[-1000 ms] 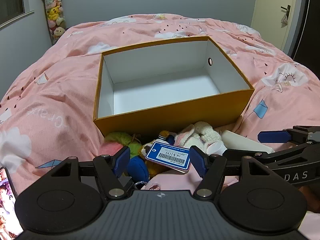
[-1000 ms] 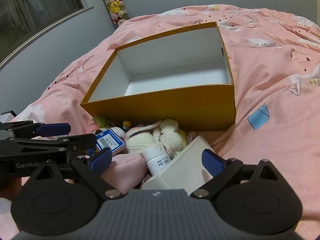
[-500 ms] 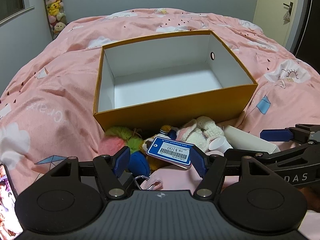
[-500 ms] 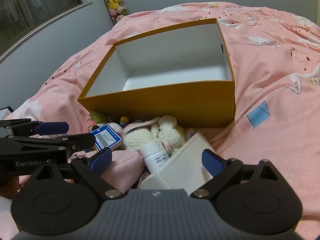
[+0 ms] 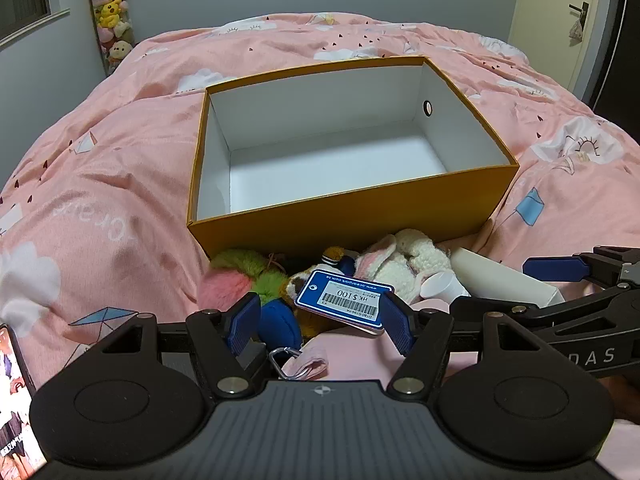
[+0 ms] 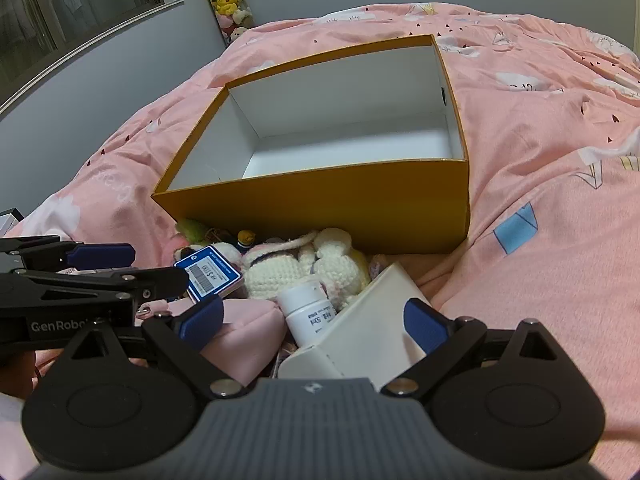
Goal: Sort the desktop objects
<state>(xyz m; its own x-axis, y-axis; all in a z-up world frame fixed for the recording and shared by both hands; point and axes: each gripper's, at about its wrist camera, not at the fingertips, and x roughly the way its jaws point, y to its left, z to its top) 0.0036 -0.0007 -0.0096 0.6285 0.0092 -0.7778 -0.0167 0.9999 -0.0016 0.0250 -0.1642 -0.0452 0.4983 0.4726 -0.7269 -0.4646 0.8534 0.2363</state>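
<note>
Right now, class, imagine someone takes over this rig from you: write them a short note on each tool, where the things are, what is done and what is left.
Left tool: open, low over the pile, the blue price tag and plush toys between its fingers, nothing gripped.
Right tool: open, around the white box and the small white bottle, not closed on either.
Things: all heaped on the pink bedspread against the near wall of the orange box: green and pink plush, white knitted bunny, pink pouch.
Done: nothing; the orange box looks empty.
Left: grip each item and move it into the box.
</note>
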